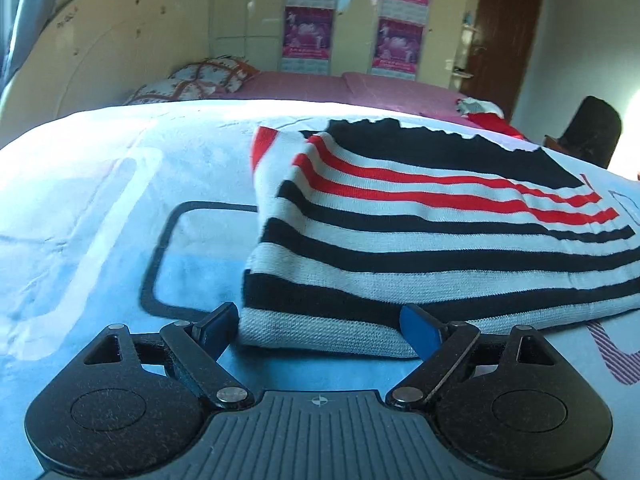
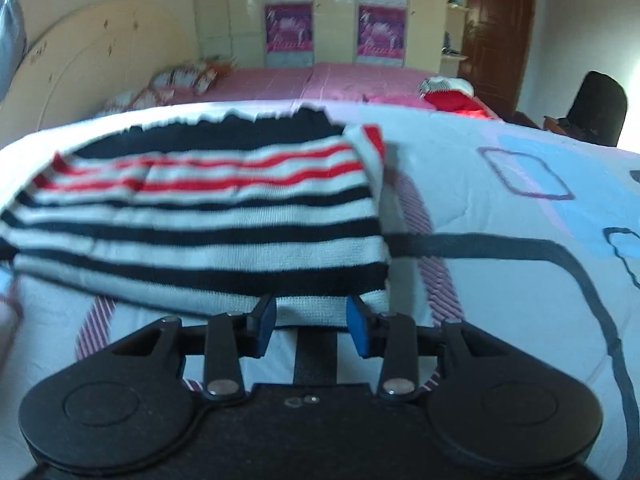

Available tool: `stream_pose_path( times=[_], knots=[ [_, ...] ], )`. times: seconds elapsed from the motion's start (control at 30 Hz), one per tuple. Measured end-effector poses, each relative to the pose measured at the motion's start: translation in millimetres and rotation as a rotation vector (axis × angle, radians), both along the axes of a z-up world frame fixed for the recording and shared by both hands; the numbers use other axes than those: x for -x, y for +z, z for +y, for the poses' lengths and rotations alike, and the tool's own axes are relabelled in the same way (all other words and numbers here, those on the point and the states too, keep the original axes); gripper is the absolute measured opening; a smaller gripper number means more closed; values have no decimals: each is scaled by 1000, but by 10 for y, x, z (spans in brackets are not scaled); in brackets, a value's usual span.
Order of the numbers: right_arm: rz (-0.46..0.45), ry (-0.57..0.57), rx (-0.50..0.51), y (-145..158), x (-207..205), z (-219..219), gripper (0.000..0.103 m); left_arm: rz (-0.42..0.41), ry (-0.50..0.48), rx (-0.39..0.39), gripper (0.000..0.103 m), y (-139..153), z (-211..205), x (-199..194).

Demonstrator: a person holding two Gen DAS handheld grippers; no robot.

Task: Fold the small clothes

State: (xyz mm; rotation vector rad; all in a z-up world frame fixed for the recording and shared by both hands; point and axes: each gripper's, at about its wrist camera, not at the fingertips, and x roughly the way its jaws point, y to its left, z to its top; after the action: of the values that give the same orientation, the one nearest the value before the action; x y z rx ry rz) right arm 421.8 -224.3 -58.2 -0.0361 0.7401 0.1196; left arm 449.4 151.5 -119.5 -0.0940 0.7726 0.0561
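A small knitted garment (image 1: 420,220) with black, white and red stripes lies folded on a white and blue patterned sheet (image 1: 100,200). My left gripper (image 1: 320,328) is open at the garment's near left corner, its blue pads on either side of the white hem, not clamping it. In the right wrist view the same garment (image 2: 208,216) lies left of centre. My right gripper (image 2: 312,326) is open at its near right corner, pads astride the white hem edge.
Behind the sheet is a bed with a pink cover (image 1: 320,86), patterned pillows (image 1: 200,78) and a cream headboard (image 1: 112,48). Red and white clothes (image 2: 448,94) lie on the pink cover. A dark chair (image 2: 596,108) and a brown door (image 2: 500,20) are at the right.
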Motion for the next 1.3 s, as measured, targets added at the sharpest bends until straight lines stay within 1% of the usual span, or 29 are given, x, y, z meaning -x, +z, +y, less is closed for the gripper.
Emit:
stream_pose_path(
  times=[0.07, 0.1, 0.2, 0.27, 0.3, 0.37, 0.43, 0.47, 0.5, 0.57, 0.73, 0.8, 0.83, 0.87, 0.9, 0.93, 0.97, 1.03, 1.13, 1.2, 1.3],
  knots=[
    [-46, -4, -38, 93, 114, -50, 41, -33, 17, 11, 87, 112, 6, 125],
    [-49, -10, -54, 113, 154, -77, 41, -59, 27, 51, 87, 160, 33, 210],
    [-49, -27, -97, 110, 263, -156, 41, -96, 45, 277, 85, 185, 147, 405],
    [-50, -24, -136, 104, 336, -179, 41, -84, 69, 425, 66, 92, 217, 453],
    [-49, -19, -159, 103, 362, -180, 40, -63, 91, 492, 65, 9, 249, 450],
    [-51, -18, -194, 102, 400, -153, 39, -47, 143, 595, 64, -151, 293, 448],
    [-50, 0, -214, 102, 416, -101, 31, -78, 188, 672, 64, -269, 334, 472],
    [-50, 11, -217, 104, 412, -66, 22, -90, 210, 709, 63, -310, 361, 468],
    [-51, 22, -216, 108, 403, -26, 18, -101, 226, 739, 63, -347, 378, 450],
    [-53, 46, -212, 113, 364, 62, 18, -126, 241, 769, 63, -398, 388, 393],
    [-47, 71, -232, 80, 200, 262, 18, -170, 241, 767, 63, -450, 342, 206],
    [-45, 89, -227, 64, 117, 370, 18, -187, 243, 772, 60, -478, 349, 121],
    [-44, 100, -221, 61, 55, 434, 18, -191, 251, 774, 52, -496, 364, 79],
    [-45, 113, -219, 61, -10, 496, 17, -195, 263, 787, 42, -526, 390, 48],
    [-49, 127, -215, 68, -88, 568, 17, -200, 281, 805, 35, -570, 420, 23],
    [-54, 134, -206, 72, -159, 637, 17, -206, 301, 822, 23, -620, 449, 3],
    [-56, 141, -201, 81, -245, 704, 16, -215, 311, 837, 19, -667, 464, -11],
    [-58, 160, -198, 89, -417, 846, 15, -227, 316, 834, 19, -680, 439, -56],
    [-50, 187, -174, 58, -633, 1058, 12, -248, 345, 878, 20, -718, 447, -116],
    [-39, 204, -148, 6, -728, 1174, 11, -262, 354, 889, 20, -734, 432, -139],
    [-26, 220, -117, -67, -768, 1270, 9, -269, 364, 873, 20, -719, 395, -180]
  ],
)
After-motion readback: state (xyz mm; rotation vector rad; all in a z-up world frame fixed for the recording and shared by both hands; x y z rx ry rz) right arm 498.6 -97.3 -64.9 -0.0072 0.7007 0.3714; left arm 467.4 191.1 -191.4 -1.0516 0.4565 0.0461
